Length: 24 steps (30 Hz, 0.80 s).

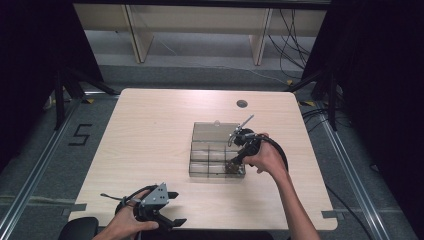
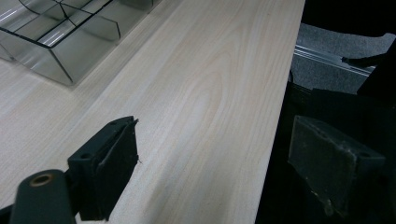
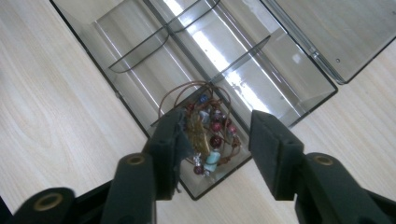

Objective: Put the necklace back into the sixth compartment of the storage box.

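Right claw (image 3: 215,140) (jaws apart) hangs over bracelet (image 3: 208,133) in box (image 3: 140,56) corner.

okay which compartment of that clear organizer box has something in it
The corner compartment right under the right gripper, at the near right end of the clear box. It holds a beaded bracelet on brown cord; the other compartments look bare.

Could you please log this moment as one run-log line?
right gripper: open over beaded bracelet in clear box corner | left gripper: open, idle, near table edge
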Motion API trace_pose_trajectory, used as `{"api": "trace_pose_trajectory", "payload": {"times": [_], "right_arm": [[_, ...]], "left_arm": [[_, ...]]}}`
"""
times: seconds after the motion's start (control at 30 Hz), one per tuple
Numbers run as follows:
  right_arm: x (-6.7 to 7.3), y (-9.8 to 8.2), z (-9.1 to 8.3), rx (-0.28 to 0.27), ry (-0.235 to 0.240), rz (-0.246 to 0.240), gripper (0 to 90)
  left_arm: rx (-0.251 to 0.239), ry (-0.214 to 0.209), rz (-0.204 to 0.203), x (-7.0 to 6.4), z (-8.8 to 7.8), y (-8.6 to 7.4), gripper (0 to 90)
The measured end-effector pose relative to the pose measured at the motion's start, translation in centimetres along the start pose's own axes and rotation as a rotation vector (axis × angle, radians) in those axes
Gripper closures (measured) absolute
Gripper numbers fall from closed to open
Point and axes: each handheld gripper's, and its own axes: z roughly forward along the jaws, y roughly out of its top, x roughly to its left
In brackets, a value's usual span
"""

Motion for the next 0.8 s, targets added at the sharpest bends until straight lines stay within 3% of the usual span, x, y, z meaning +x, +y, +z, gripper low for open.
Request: {"api": "trace_pose_trajectory", "payload": {"times": [0.17,0.2,0.27,0.4,0.43,0.47,0.63,0.77,0.8], "right_arm": [[0.1,-0.3,-0.6,-0.016,-0.026,-0.014,47.9],[0.3,-0.5,-0.8,-0.051,-0.005,0.01,44.1],[0.5,-0.7,-0.8,-0.065,0.011,0.029,40.1],[0.6,-1.2,-0.6,-0.077,0.017,0.04,35.3],[0.8,-1.5,-0.7,-0.09,0.017,0.071,32.3],[0.8,-1.6,-0.6,-0.099,0.022,0.064,31.2],[1.4,-2.1,-0.7,-0.098,0.012,0.117,27.7],[1.5,-2.5,-0.8,-0.132,0.015,0.094,26.6],[1.9,-2.6,-0.9,-0.118,0.022,0.141,26.1]], "left_arm": [[0.006,-0.004,0.004,0.0,-0.1,0.0,15.1],[0.003,0.0,-0.003,0.1,-0.1,0.0,15.1],[-0.001,-0.003,-0.006,0.1,-0.1,0.0,15.1],[-0.004,0.013,-0.001,0.1,-0.2,0.0,15.1],[-0.003,0.013,-0.003,0.1,-0.1,0.0,15.1],[-0.005,0.003,-0.007,0.1,0.0,0.0,15.1],[-0.004,0.01,-0.008,0.0,-0.1,0.0,15.1],[-0.007,0.005,-0.001,0.1,0.0,0.0,15.1],[-0.007,0.005,-0.001,0.1,0.0,0.0,15.1]]}}
